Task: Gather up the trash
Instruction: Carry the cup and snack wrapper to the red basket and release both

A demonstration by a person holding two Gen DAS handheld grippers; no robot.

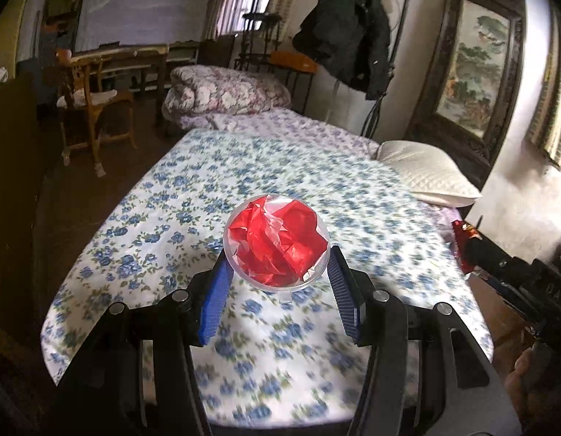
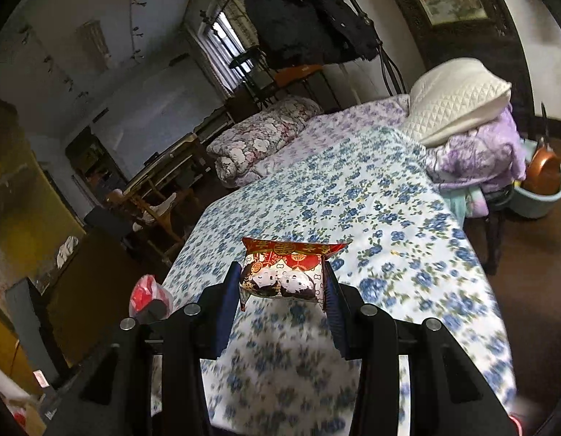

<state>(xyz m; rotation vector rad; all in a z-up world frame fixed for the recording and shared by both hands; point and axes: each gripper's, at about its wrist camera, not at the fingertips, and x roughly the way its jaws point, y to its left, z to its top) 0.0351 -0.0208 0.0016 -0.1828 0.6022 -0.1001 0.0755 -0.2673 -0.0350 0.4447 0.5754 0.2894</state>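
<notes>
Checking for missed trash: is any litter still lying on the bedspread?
No; the bedspread shows only its flower print, with a pillow at its edge.

Blue-flowered white bedsheet [image 1: 266, 181]; red crumpled plastic [image 1: 277, 245].

The left gripper [image 1: 277, 272] holds a clear plastic cup [image 1: 277, 245] stuffed with crumpled red wrapping, its blue jaws pressed on either side. Beneath lies a bed [image 1: 317, 181] under a blue-flowered sheet, with a white quilted pillow [image 1: 429, 174] at its right edge. The right gripper [image 1: 473, 250] enters from the right, carrying a red packet [image 1: 462, 239].
</notes>
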